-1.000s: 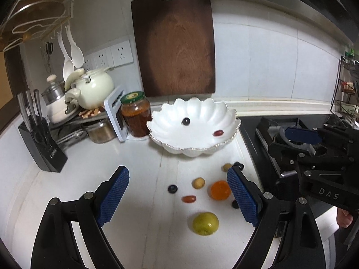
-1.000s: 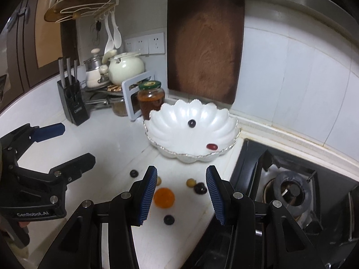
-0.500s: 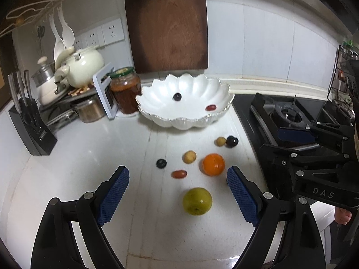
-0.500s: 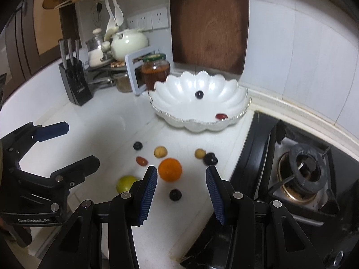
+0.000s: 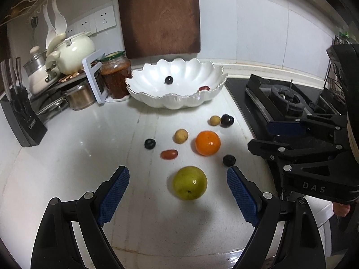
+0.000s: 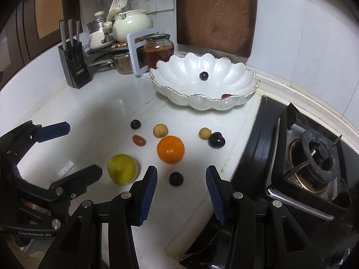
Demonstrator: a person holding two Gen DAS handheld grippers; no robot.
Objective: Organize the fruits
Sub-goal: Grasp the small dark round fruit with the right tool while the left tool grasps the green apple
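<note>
Your left claw gaped empty around round yellow-green fruit, low centre: smooth, firm, rolls; squeeze its widest middle. Right claw also released.

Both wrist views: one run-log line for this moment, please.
left gripper open over green fruit | right gripper open near dark berry | bowl: two fruits

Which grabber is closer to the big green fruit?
Left. The left gripper has its open jaws on either side of the green fruit, not touching. The right gripper is off to one side, lined up on a small dark fruit.
</note>
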